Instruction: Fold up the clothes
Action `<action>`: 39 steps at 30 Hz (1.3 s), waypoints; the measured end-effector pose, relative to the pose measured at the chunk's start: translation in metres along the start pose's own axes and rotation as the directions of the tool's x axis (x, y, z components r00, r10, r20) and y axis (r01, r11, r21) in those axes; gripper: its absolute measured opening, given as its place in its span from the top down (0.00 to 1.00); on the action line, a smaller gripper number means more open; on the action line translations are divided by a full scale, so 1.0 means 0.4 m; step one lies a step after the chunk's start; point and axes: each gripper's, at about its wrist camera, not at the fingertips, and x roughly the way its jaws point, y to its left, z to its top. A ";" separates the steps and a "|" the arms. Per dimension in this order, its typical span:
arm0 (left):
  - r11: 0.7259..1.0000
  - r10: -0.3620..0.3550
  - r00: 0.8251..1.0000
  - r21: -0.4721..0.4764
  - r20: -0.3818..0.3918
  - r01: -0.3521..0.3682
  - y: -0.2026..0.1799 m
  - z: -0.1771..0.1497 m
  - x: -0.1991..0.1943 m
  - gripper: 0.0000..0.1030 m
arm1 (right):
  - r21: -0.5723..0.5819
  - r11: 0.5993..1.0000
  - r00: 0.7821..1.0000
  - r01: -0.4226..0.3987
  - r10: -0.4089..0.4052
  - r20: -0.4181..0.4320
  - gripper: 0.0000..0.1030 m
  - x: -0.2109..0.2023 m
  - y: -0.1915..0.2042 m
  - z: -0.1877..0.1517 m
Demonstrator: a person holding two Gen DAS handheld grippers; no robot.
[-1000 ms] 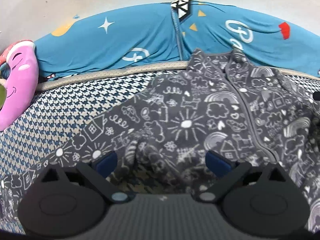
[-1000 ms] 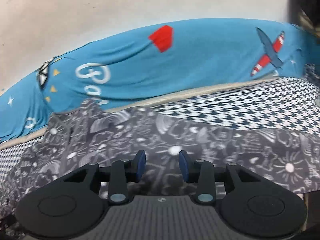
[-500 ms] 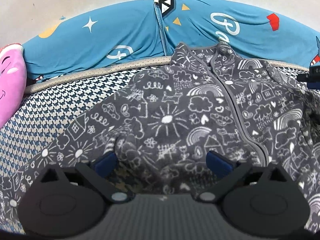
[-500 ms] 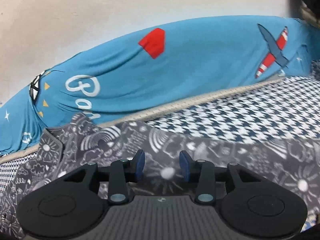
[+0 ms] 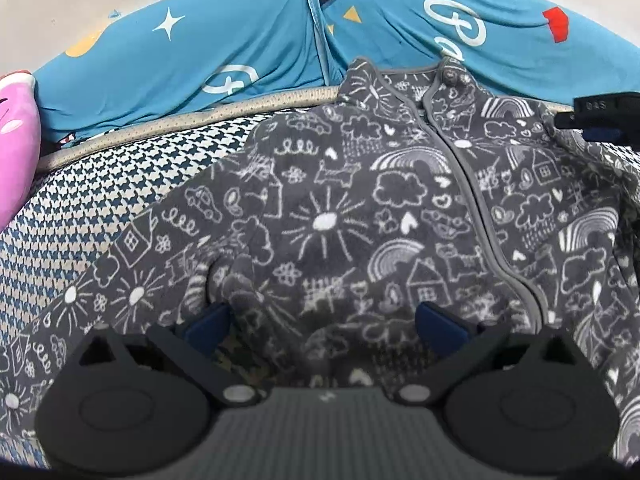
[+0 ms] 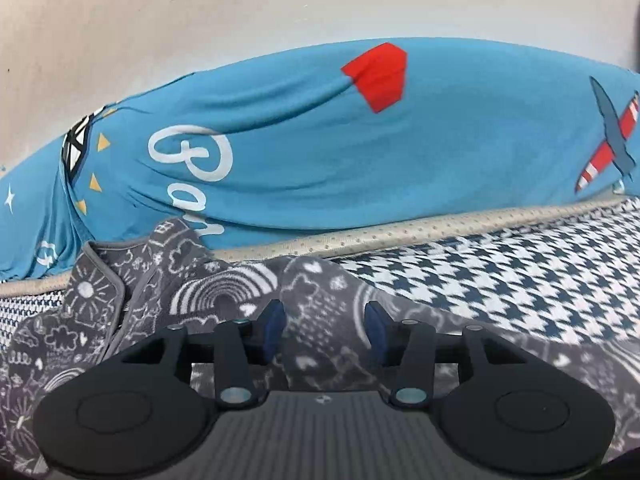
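The grey doodle-print fleece jacket [image 5: 360, 208] is lying spread front-up on the houndstooth mattress [image 5: 100, 208], its collar reaching the mattress's far edge, against the blue printed pillow [image 5: 240, 44]. In the left wrist view the left gripper [image 5: 322, 326] is hovering over the jacket's hem with its jaws standing wide apart, nothing between the blue pads [image 5: 208, 326]; whether they are touching the fleece is hard to tell. This view alone is showing the whole zip front, the outstretched sleeve running to the lower left, and a pink plush toy [image 5: 18, 148] cut off at the left edge. The right gripper [image 5: 600, 120] is poking in at the right edge, mostly cut off.

In the right wrist view the right gripper [image 6: 324, 328] is sitting at the jacket's [image 6: 224, 296] shoulder, jaws partly open with a raised fold of fleece standing between the pads [image 6: 274, 326], not pinched. Only this view is showing the pillow's [image 6: 320, 152] red aeroplane print and the bare mattress [image 6: 520, 280] at right. The jacket's lower half is hidden behind the gripper body.
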 end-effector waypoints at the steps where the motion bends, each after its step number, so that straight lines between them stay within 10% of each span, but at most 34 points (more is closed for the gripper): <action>1: 1.000 0.000 1.000 -0.001 -0.001 0.000 0.000 0.000 0.000 0.00 | -0.010 1.000 1.000 0.001 -0.001 0.002 0.56 0.008 0.008 0.001; 7: 1.000 -0.006 1.000 -0.010 -0.016 0.006 0.006 0.004 0.008 0.00 | -0.096 0.995 1.000 0.025 -0.025 0.006 0.56 0.060 0.049 -0.011; 14: 1.000 0.000 1.000 0.004 -0.031 0.000 0.001 0.004 0.021 0.00 | -0.159 0.984 0.996 0.080 -0.075 0.040 0.89 0.069 0.076 -0.020; 20: 1.000 -0.011 1.000 0.003 -0.016 0.011 -0.001 0.013 0.013 0.00 | -0.088 0.976 0.976 0.199 -0.190 0.105 0.95 0.039 0.071 -0.002; 28: 1.000 -0.005 1.000 0.026 -0.029 0.006 0.007 0.005 0.006 0.00 | -0.020 0.978 0.978 0.206 -0.205 0.048 0.90 0.040 0.056 0.012; 31: 1.000 0.005 1.000 0.020 -0.026 -0.005 0.015 0.000 -0.006 0.00 | 0.038 0.983 0.983 0.182 -0.184 0.029 0.70 0.003 0.049 0.033; 39: 1.000 -0.007 1.000 -0.004 -0.011 0.007 0.008 -0.010 -0.049 0.00 | 0.089 0.983 0.987 0.160 -0.157 -0.043 0.69 -0.093 0.037 0.009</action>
